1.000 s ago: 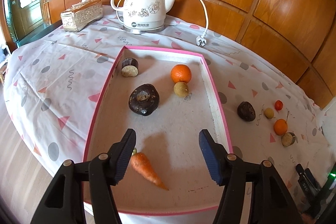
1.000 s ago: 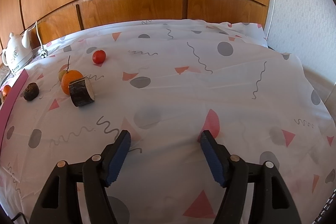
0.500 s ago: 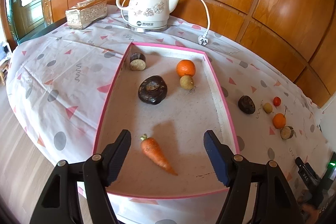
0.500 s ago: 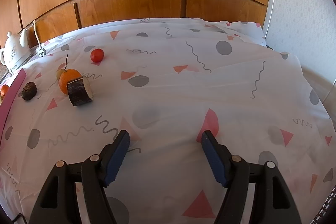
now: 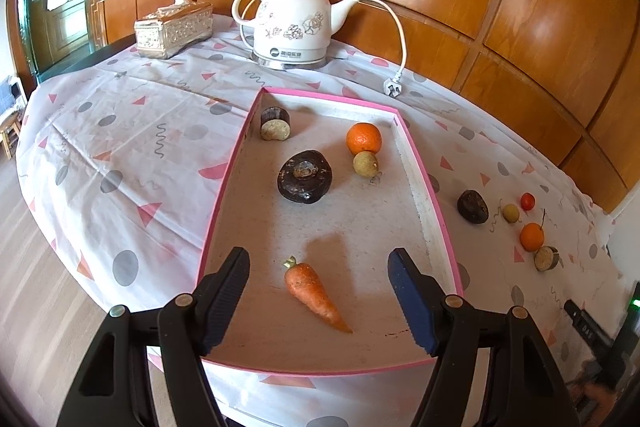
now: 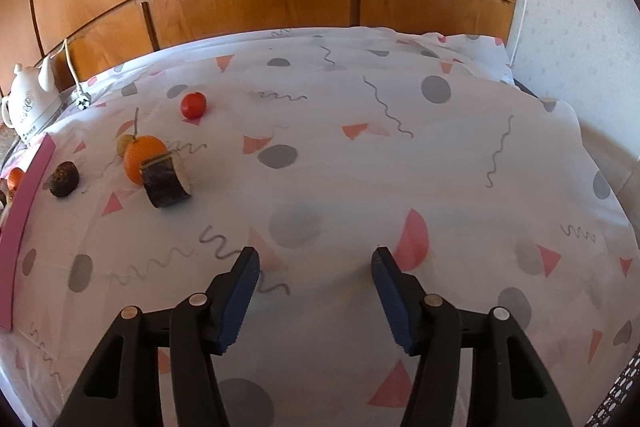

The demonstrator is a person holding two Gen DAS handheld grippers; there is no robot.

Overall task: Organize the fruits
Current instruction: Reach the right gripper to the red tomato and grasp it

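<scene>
At the upper left of the left wrist view a silver tissue box [image 5: 174,29] sits on the patterned tablecloth [image 5: 120,147], with a white kettle [image 5: 294,27] to its right. Centre frame lies a pink-rimmed tray [image 5: 224,187] holding a cut dark piece [image 5: 275,123], a dark round fruit [image 5: 305,176], an orange [image 5: 363,138], a small pale fruit [image 5: 365,164] touching it, and a carrot [image 5: 314,291] near the bottom. The left gripper [image 5: 319,267] hangs over the carrot, jaws wide and empty. Right of the tray, more fruit [image 5: 473,206] lies on the cloth. Left in the right wrist view are a dark fruit [image 6: 64,179], an orange [image 6: 143,158], a cut piece [image 6: 167,179] and a tomato [image 6: 193,105]. The right gripper [image 6: 316,257] is closing, nothing between its jaws.
</scene>
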